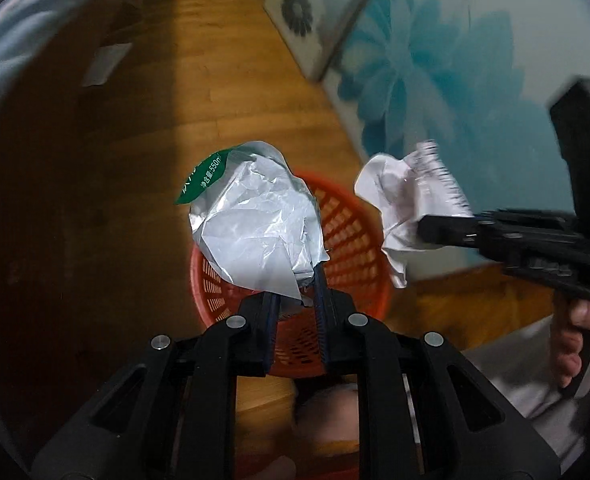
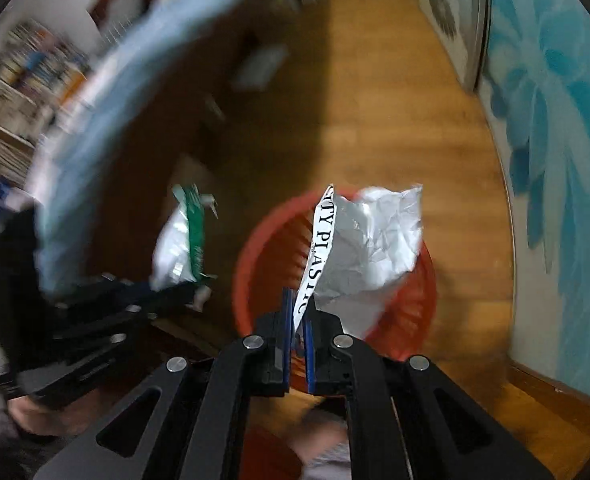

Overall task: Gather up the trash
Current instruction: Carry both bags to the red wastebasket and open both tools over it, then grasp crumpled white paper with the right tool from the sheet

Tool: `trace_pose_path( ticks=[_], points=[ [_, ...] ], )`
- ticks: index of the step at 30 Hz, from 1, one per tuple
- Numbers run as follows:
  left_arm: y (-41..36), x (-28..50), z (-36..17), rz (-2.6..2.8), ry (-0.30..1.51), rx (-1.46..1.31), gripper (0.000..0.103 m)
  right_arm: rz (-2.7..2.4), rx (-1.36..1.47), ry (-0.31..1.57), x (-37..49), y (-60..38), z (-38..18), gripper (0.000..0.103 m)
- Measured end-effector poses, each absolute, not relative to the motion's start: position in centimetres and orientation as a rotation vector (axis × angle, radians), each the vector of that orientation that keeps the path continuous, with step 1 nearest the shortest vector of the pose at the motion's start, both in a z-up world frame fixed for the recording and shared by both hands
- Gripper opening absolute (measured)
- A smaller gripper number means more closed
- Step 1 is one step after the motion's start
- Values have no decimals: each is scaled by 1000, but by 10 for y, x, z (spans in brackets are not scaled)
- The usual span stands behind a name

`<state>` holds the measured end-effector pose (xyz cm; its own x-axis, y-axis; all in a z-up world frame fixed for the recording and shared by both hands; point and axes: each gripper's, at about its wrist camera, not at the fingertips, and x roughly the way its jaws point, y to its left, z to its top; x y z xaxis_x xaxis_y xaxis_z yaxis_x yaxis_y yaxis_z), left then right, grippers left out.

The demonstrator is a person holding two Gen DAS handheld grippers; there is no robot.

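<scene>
My left gripper (image 1: 295, 300) is shut on a crumpled silver wrapper with a green label (image 1: 255, 220) and holds it above the red slotted basket (image 1: 351, 240). My right gripper (image 2: 299, 312) is shut on a crumpled white plastic bag with black lettering (image 2: 371, 240) and holds it over the same basket (image 2: 255, 264). The right gripper (image 1: 447, 226) with its white bag (image 1: 407, 200) shows at the right of the left wrist view. The left gripper (image 2: 183, 294) with its wrapper (image 2: 179, 240) shows at the left of the right wrist view.
The basket stands on a wooden floor (image 1: 223, 80). A wall panel with blue flowers (image 1: 455, 60) runs along the right. A dark wooden cabinet (image 1: 55, 160) is on the left, with shelves of books (image 2: 7, 92) beyond it. A hand (image 1: 575, 340) holds the right gripper's handle.
</scene>
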<state>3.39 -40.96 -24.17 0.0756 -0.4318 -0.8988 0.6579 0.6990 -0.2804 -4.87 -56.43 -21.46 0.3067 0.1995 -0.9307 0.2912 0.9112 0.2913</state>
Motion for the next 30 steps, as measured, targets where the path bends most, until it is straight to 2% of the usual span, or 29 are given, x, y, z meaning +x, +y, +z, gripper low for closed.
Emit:
trace_pose_path(
  ticks=[6, 16, 17, 18, 19, 20, 21, 25, 28, 30],
  points=[
    [-425, 34, -280, -774, 1340, 265, 16, -85, 479, 1431, -26, -559, -297, 6],
    [-435, 26, -293, -780, 1369, 337, 17, -152, 499, 1469, -23, -571, -321, 9],
    [-439, 31, -294, -772, 1369, 338, 22, -176, 484, 1473, -23, -573, -323, 17],
    [-438, 31, -293, -761, 1369, 339, 33, -201, 486, 1475, -25, -578, -322, 22],
    [-441, 34, -292, -753, 1366, 340, 39, -220, 498, 1471, -28, -584, -321, 39],
    [-440, 36, -290, -743, 1357, 339, 50, -234, 505, 1466, -29, -590, -322, 55],
    [-438, 37, -287, -728, 1351, 340, 58, -257, 509, 1463, -31, -594, -320, 58],
    [-429, 44, -274, -695, 1336, 335, 67, -356, 506, 1435, -38, -611, -298, 57],
    [-414, 49, -252, -649, 1323, 323, 71, -365, 404, 1381, -28, -597, -251, 60],
    [-401, 51, -231, -640, 1297, 294, 78, -305, 355, 1305, -16, -574, -206, 68]
  ],
)
